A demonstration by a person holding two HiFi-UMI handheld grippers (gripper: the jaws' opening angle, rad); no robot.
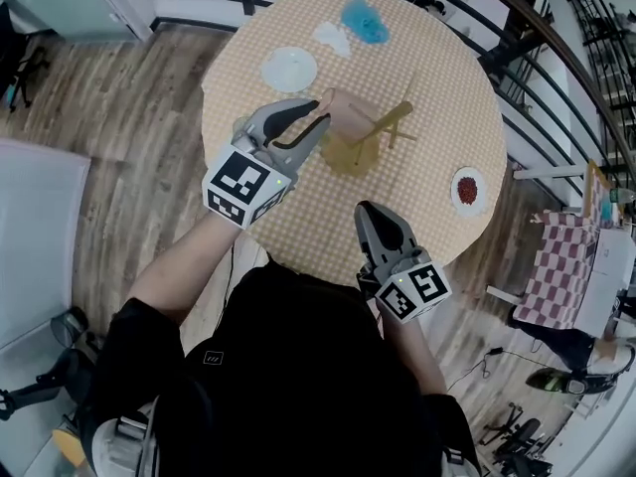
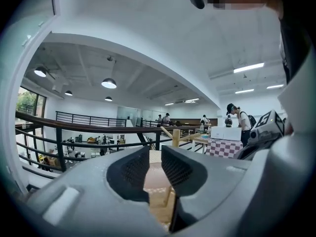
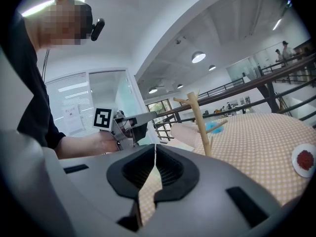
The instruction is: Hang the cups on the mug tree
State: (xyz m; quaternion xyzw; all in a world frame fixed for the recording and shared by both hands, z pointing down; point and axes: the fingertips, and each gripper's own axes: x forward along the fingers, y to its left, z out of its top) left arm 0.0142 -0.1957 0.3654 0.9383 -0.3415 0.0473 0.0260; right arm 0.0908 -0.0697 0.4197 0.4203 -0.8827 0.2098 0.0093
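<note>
A wooden mug tree (image 1: 376, 132) stands mid-table, and none of its pegs that show carries a cup. My left gripper (image 1: 320, 115) is just left of it, its jaws nearly together on the edge of a pink cup (image 1: 346, 107) lying beside the tree's base. In the left gripper view a pink surface (image 2: 154, 176) fills the narrow gap between the pads (image 2: 134, 171), with the tree (image 2: 176, 136) straight beyond. My right gripper (image 1: 370, 212) hovers over the table's near edge, shut and empty. Its view shows the tree (image 3: 200, 122), the pink cup (image 3: 186, 132) and the left gripper (image 3: 132, 126).
A white round dish or cup (image 1: 289, 68), a small white piece (image 1: 331, 36) and a blue cup (image 1: 365, 20) sit at the far side of the round checked table (image 1: 437, 97). A small dish of red stuff (image 1: 468, 189) lies at the right. A railing runs behind the table.
</note>
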